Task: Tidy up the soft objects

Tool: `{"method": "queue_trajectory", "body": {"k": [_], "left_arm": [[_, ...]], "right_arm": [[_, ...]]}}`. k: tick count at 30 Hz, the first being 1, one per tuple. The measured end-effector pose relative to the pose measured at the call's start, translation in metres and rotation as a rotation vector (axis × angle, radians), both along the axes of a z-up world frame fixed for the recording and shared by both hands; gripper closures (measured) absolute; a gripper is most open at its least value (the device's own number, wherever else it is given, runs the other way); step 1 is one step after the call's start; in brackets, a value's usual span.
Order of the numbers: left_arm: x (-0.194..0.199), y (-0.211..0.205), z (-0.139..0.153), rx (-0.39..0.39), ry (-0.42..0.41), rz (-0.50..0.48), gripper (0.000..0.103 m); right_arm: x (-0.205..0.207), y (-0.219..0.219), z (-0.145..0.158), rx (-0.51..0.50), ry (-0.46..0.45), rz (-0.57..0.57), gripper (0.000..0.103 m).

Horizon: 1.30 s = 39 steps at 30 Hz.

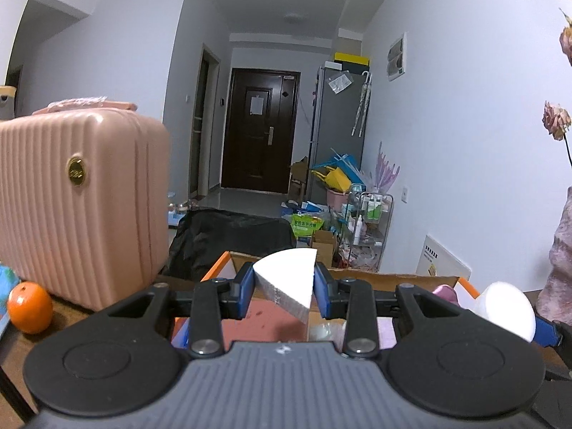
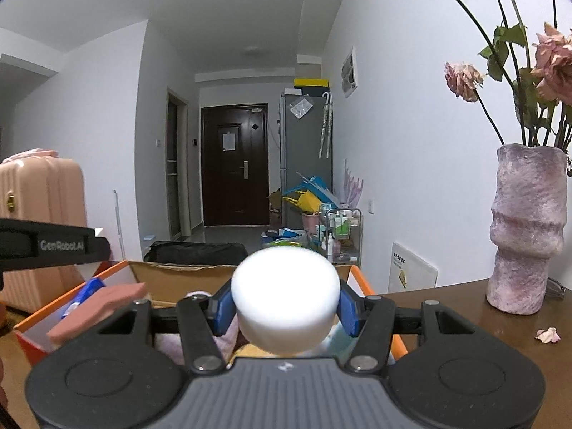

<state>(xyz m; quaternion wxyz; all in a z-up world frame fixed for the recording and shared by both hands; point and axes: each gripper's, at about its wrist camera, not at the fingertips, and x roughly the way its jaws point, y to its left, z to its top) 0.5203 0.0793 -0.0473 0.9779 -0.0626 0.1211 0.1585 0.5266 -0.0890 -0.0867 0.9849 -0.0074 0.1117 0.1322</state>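
Gripping a white foam wedge [image 1: 286, 279] tight in the left gripper [image 1: 285, 293], straight over the orange-edged cardboard box [image 1: 357, 279], pink suitcase [image 1: 78, 207] and orange [image 1: 29, 307] off left. Clamping a round white foam puck [image 2: 285, 296] in the right gripper [image 2: 285, 307], same box [image 2: 178, 271] just below and ahead, vase [image 2: 525, 228] off right.

At the lower centre of the frame the right gripper [image 2: 285, 307] clamps a white, round foam puck [image 2: 285, 298] between its blue pads [image 2: 224, 309], above an open cardboard box with orange edges [image 2: 186, 272]. A reddish-brown sponge block [image 2: 98, 309] rests at the box's left side, under the black body of the other gripper [image 2: 53, 246], whose jaws are hidden. At right, a mottled purple ceramic vase [image 2: 527, 228] of wilted pink roses [image 2: 464, 80] stands on the dark brown wooden table [image 2: 464, 318], with what looks like a fallen petal [image 2: 548, 335] nearby.
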Motion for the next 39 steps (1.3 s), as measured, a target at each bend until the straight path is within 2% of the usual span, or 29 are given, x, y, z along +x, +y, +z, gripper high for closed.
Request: {"method": "queue_trajectory", "body": {"k": [8, 9, 10, 11, 12, 13, 14, 16, 18, 26, 39], "left_arm": [[0.021, -0.005, -0.005, 0.032, 0.009, -0.004, 0.066], [0.022, -0.004, -0.007, 0.028, 0.016, -0.003, 0.061], [0.021, -0.002, -0.007, 0.017, 0.019, 0.0, 0.046], [0.02, 0.001, -0.007, -0.001, 0.017, 0.008, 0.037], [0.018, 0.003, -0.006, -0.014, 0.013, 0.02, 0.019], [0.015, 0.006, -0.006, -0.026, 0.004, 0.032, 0.004], [0.013, 0.008, -0.005, -0.033, -0.007, 0.039, 0.0], [0.007, 0.01, -0.003, -0.035, -0.022, 0.044, 0.0], [0.006, 0.012, -0.002, -0.043, -0.019, 0.036, 0.0], [-0.005, 0.01, -0.003, 0.013, -0.024, 0.059, 0.0], [-0.064, 0.016, -0.008, 0.041, -0.018, 0.06, 0.0]], "right_arm": [[0.031, 0.007, -0.001, -0.007, 0.006, -0.014, 0.047], [0.035, 0.008, -0.002, -0.009, 0.008, -0.014, 0.046], [0.038, 0.009, -0.002, -0.011, 0.014, -0.014, 0.046], [0.041, 0.009, -0.003, -0.014, 0.026, -0.009, 0.045], [0.043, 0.01, -0.005, -0.017, 0.042, -0.001, 0.045], [0.043, 0.01, -0.006, -0.019, 0.054, 0.002, 0.039], [0.043, 0.01, -0.007, -0.026, 0.059, 0.001, 0.034], [0.041, 0.011, -0.008, -0.04, 0.061, -0.005, 0.007], [0.036, 0.009, -0.009, -0.039, 0.051, -0.015, 0.0], [0.024, 0.002, -0.012, -0.04, 0.044, -0.041, 0.0], [-0.016, -0.022, -0.008, -0.008, 0.03, -0.047, 0.0]]}}
